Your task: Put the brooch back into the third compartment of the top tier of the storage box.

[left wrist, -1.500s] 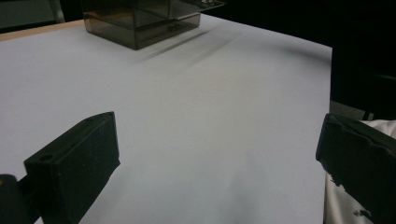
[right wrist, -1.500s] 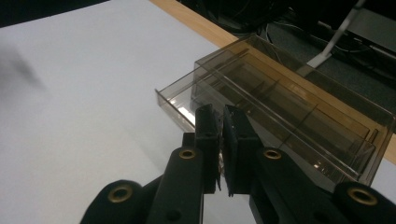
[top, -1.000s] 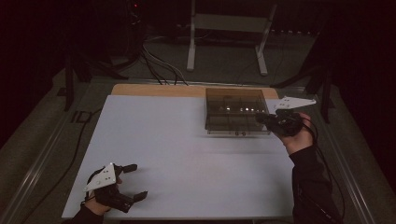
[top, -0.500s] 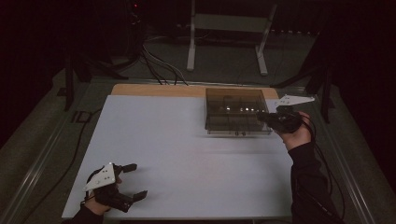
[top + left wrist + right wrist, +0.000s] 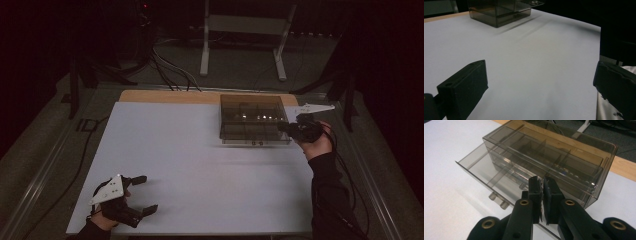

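Smoked clear drawer organizer (image 5: pixel 254 120) sits at the far right of the white bench (image 5: pixel 200 165), just short of the wooden back strip. In the right gripper view its lower drawer (image 5: pixel 491 178) stands pulled partway out, two small knobs (image 5: pixel 497 200) on the front panel.

Right gripper (image 5: pixel 292 127) is at the organizer's right end, jaws clenched tight with nothing between them, tips over the drawer's near corner. I cannot tell if they touch the plastic.

Left gripper (image 5: pixel 142 195) rests at the near left corner of the bench, well apart from the organizer, jaws released and wide, holding nothing.

My read: the drawer is the job, pushing it home or working its front.

How I'd do it well:
- Use the clenched jaws as one blunt pusher, set flat on the front panel near the knobs, not on the thin side wall.
- Push straight along the drawer's run; off-centre pressure could cock it in the rails.
- The organizer looks light and may slide on the smooth bench, so go slow, or bring the left gripper over to brace the back.
- Keep the trailing cable clear of the drawer.
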`<state>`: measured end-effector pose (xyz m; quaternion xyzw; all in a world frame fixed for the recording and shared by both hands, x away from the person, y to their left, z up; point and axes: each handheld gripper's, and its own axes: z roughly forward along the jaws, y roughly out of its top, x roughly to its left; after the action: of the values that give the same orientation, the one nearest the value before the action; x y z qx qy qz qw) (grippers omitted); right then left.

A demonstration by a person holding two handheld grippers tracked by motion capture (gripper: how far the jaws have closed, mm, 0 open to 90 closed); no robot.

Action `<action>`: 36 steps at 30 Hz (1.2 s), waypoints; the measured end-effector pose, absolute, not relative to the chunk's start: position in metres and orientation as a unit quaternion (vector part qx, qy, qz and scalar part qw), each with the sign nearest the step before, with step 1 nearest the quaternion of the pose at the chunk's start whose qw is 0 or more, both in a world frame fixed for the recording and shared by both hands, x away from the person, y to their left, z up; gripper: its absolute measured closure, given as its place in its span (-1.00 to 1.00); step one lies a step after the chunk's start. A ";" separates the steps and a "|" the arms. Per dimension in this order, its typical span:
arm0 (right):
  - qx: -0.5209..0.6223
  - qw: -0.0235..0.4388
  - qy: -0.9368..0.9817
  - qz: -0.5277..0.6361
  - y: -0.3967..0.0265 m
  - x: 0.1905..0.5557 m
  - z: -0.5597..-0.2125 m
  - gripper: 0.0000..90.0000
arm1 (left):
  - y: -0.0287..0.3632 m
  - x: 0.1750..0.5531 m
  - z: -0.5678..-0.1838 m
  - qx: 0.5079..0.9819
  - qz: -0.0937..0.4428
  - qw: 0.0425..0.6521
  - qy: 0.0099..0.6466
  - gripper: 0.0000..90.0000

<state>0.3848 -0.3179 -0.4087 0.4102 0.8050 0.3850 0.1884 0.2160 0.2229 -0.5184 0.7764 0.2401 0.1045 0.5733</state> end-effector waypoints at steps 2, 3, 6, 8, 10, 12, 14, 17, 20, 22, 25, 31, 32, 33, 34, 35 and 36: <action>0.414 0.188 0.805 0.383 -0.319 0.387 -0.411 0.91 | 0.223 0.216 -0.518 0.777 0.105 0.572 0.239 -0.99; 0.414 0.188 0.805 0.383 -0.319 0.387 -0.411 0.91 | 0.223 0.216 -0.518 0.777 0.105 0.572 0.239 -0.99; 0.419 0.187 0.803 0.381 -0.322 0.391 -0.415 0.91 | 0.223 0.216 -0.518 0.777 0.104 0.573 0.239 -0.99; 0.421 0.185 0.801 0.383 -0.323 0.393 -0.416 0.91 | 0.223 0.216 -0.518 0.778 0.103 0.573 0.237 -0.99; 0.422 0.183 0.803 0.378 -0.323 0.394 -0.417 0.91 | 0.223 0.216 -0.518 0.777 0.104 0.573 0.237 -0.99; 0.424 0.181 0.804 0.375 -0.323 0.396 -0.419 0.91 | 0.223 0.216 -0.518 0.777 0.104 0.574 0.239 -0.99; 0.425 0.181 0.805 0.373 -0.324 0.398 -0.421 0.91 | 0.223 0.216 -0.518 0.776 0.103 0.574 0.238 -0.99; 0.427 0.179 0.805 0.372 -0.325 0.400 -0.424 0.91 | 0.223 0.216 -0.519 0.777 0.102 0.574 0.239 -0.99; 0.430 0.175 0.806 0.368 -0.326 0.402 -0.427 0.91 | 0.223 0.216 -0.519 0.777 0.103 0.574 0.238 -0.99; 0.432 0.172 0.807 0.364 -0.326 0.403 -0.429 0.91 | 0.223 0.216 -0.519 0.776 0.103 0.575 0.240 -0.99; 0.435 0.166 0.810 0.356 -0.326 0.405 -0.433 0.90 | 0.223 0.216 -0.518 0.777 0.103 0.574 0.238 -0.99; 0.442 0.155 0.814 0.343 -0.326 0.410 -0.439 0.90 | 0.223 0.216 -0.519 0.777 0.103 0.574 0.239 -0.99; 0.442 0.155 0.815 0.341 -0.326 0.411 -0.439 0.90 | 0.223 0.216 -0.519 0.777 0.104 0.573 0.239 -0.99; 0.443 0.154 0.816 0.338 -0.325 0.412 -0.440 0.90 | 0.223 0.216 -0.519 0.776 0.103 0.574 0.240 -0.99; 0.443 0.154 0.817 0.334 -0.325 0.413 -0.441 0.90 | 0.223 0.216 -0.519 0.776 0.103 0.574 0.240 -0.99; 0.445 0.156 0.818 0.328 -0.324 0.413 -0.441 0.90 | 0.223 0.216 -0.519 0.778 0.104 0.573 0.238 -0.99; 0.444 0.157 0.820 0.326 -0.323 0.415 -0.442 0.90 | 0.222 0.216 -0.519 0.777 0.103 0.573 0.238 -0.99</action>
<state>0.4145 -0.3231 -0.4420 0.4441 0.8198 0.3257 0.1567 0.2159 0.2225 -0.5186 0.7773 0.2378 0.1033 0.5732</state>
